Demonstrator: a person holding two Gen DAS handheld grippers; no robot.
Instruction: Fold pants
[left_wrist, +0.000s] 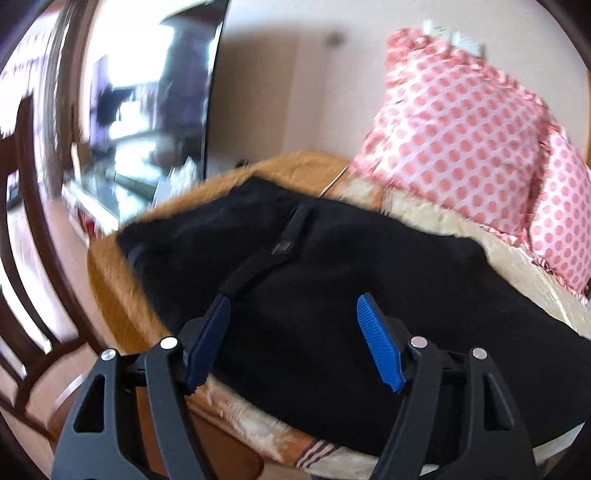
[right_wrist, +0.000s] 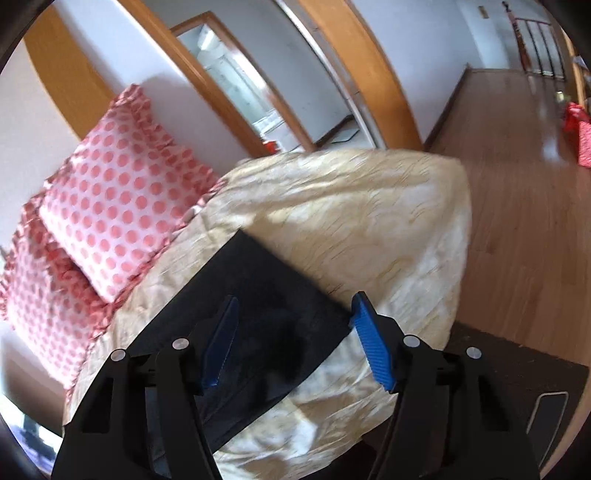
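While both claws, left claw (left_wrist: 293, 339) and right claw (right_wrist: 293, 339), hang released, soft limp black pants (left_wrist: 332, 280) lie across the bed (right_wrist: 369, 221); pinching the hem corner looks best.

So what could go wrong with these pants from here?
The pants reach the front edge of the cushion, so a tug could slide them toward the floor. Both grippers, left and right, are open and hold nothing, so a shallow pinch might catch only one layer. The pillows crowd the far side.
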